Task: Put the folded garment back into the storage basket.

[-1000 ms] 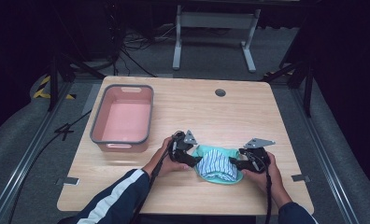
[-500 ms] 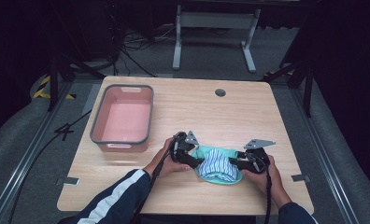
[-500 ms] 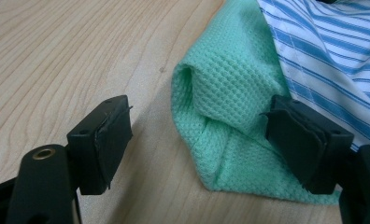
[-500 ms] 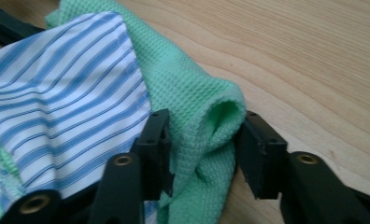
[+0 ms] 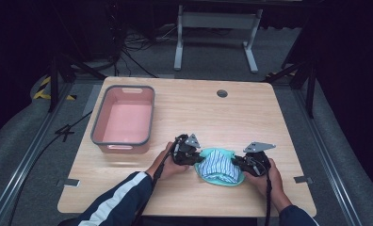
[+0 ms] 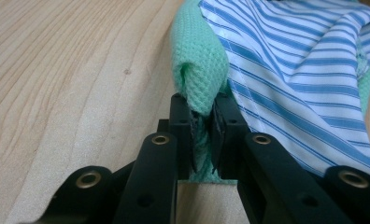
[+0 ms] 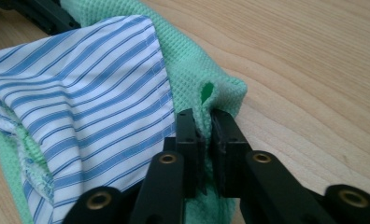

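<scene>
As we pinch the green cloth from both sides, our left gripper and right gripper have just closed, fingers clamping its folded edges. A striped cloth lies on it, on the bench.

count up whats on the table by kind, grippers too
Cloths: 2, a green waffle cloth and a blue-striped cloth lying on it
Bins: 1, a pink bin with a grey rim
Grippers: 2, the left gripper and the right gripper, each pinching an edge of the green cloth
Total: 5
</scene>
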`<state>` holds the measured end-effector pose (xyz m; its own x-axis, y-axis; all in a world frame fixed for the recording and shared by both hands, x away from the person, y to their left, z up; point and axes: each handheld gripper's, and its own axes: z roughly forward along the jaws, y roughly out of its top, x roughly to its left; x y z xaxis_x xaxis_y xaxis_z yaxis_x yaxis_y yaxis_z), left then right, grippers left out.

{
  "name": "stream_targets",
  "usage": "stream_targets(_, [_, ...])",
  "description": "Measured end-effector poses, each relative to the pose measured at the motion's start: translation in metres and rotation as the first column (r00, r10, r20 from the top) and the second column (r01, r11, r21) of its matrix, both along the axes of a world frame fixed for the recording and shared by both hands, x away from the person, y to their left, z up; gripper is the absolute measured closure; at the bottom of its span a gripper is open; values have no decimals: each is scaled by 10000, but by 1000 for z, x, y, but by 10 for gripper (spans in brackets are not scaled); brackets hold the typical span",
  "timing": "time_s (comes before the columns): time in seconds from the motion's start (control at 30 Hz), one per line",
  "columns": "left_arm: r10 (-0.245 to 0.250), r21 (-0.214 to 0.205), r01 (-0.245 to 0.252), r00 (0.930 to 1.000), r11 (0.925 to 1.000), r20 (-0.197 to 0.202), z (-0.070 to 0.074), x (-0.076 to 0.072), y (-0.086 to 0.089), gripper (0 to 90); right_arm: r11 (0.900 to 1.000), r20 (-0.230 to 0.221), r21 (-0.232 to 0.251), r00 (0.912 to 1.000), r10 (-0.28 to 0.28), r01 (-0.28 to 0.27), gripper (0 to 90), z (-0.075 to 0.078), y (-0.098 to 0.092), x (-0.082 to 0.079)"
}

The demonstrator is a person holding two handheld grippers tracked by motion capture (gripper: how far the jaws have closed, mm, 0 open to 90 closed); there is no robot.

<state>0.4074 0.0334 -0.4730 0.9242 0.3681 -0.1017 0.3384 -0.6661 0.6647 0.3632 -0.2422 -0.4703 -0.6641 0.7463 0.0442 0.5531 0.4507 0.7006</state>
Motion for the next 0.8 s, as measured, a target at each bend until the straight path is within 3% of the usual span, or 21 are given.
stream_targets(0.17, [-26, 326, 27, 10000, 9995, -27, 4, -3, -3, 821, 9998, 195, -193, 9998, -5, 9, 865, 4, 0, -2])
stream_targets(0.27, [-34, 501, 24, 9998, 9987, 199, 10, -6, -6, 824, 9999, 299, -125, 9995, -75, 79, 867, 9, 0, -4])
stream_targets(0.8, [-42, 546, 4, 9975, 9985, 710, 52, 2, -13, 830, 9992, 639, -9, 9972, -392, 393, 873, 40, -2, -1])
